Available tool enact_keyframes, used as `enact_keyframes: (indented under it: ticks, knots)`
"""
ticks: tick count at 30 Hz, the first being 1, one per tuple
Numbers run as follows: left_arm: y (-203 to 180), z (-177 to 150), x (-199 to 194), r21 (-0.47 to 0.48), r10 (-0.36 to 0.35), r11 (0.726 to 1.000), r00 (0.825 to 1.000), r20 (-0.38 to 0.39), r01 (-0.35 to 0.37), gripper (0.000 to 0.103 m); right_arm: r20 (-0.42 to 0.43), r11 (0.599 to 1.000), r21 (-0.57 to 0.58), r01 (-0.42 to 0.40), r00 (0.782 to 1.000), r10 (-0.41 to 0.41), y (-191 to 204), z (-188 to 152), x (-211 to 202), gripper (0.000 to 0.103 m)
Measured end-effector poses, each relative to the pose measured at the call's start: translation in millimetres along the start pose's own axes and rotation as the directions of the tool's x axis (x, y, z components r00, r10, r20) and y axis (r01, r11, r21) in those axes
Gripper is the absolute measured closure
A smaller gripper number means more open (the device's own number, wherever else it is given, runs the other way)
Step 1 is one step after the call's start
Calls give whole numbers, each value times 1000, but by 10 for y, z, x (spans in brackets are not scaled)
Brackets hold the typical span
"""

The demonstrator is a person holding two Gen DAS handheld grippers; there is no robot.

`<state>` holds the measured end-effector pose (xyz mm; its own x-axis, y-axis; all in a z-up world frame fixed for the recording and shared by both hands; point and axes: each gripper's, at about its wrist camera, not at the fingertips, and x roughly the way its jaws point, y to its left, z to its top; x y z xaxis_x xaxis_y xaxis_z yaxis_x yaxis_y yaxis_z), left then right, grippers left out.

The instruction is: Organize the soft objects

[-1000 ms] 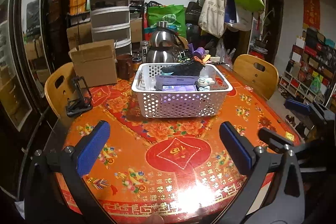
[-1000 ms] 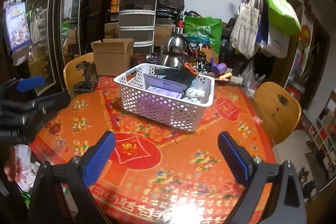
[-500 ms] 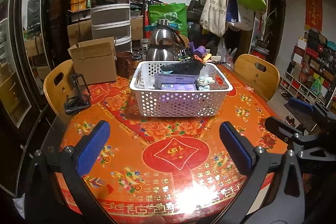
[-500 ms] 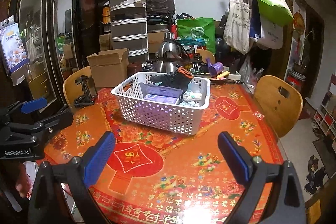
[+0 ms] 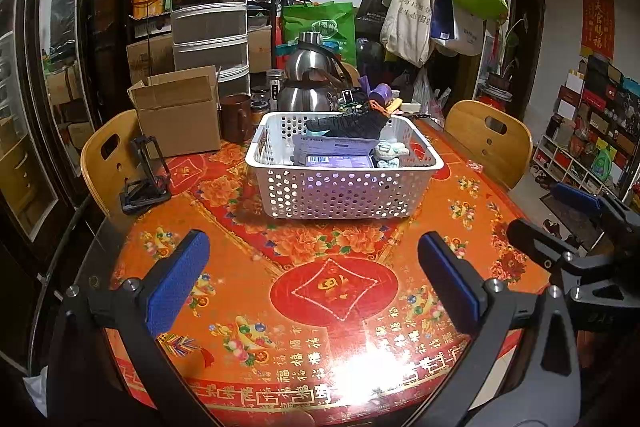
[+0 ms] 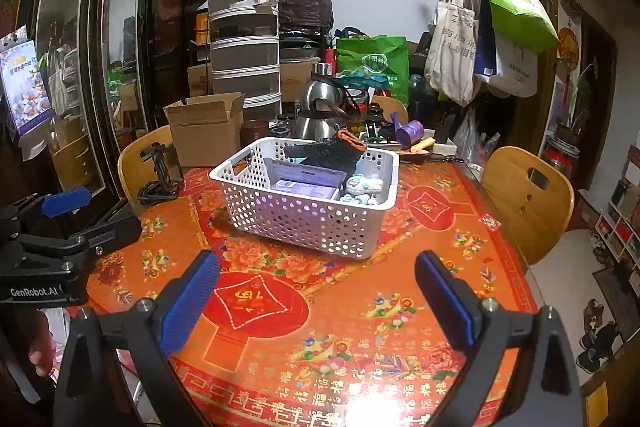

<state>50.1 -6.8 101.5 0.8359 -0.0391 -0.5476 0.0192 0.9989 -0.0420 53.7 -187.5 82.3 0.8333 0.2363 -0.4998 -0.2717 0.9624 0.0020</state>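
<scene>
1. The white basket (image 5: 344, 183) sits mid-counter (image 5: 332, 291), holding the soft things: a dark glove (image 5: 352, 125) draped over its far rim, pale socks (image 5: 390, 153) at the right, and flat packets (image 5: 334, 151) laid low so they stack.
2. The left hand-held gripper (image 5: 312, 279) hangs wide and empty over the near counter edge.
3. The right hand-held gripper (image 6: 316, 291) is likewise wide and empty, well short of the basket, likely pulled clear because everything is in.

Basket (image 5: 344, 195) contents partly hidden
</scene>
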Motion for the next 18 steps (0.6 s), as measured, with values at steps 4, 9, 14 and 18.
enact_keyframes:
  ticks: [4,9,14,18]
  knots:
    - [3,-1,3,0,0,1000,1000,-1,0,0,1,1000,1,-1,1000,1,-9,-5,-1,5]
    - [-1,-8,8,0,-1,1000,1000,-4,1,0,0,1000,0,-1,1000,1,-7,-3,-2,5]
    - [-9,-29,28,-1,-4,1000,1000,-9,4,0,1,1000,0,0,1000,0,-6,-3,-2,5]
    - [-2,-25,33,-3,-3,1000,1000,-9,3,0,2,1000,1,1,1000,-1,-5,-1,-8,5]
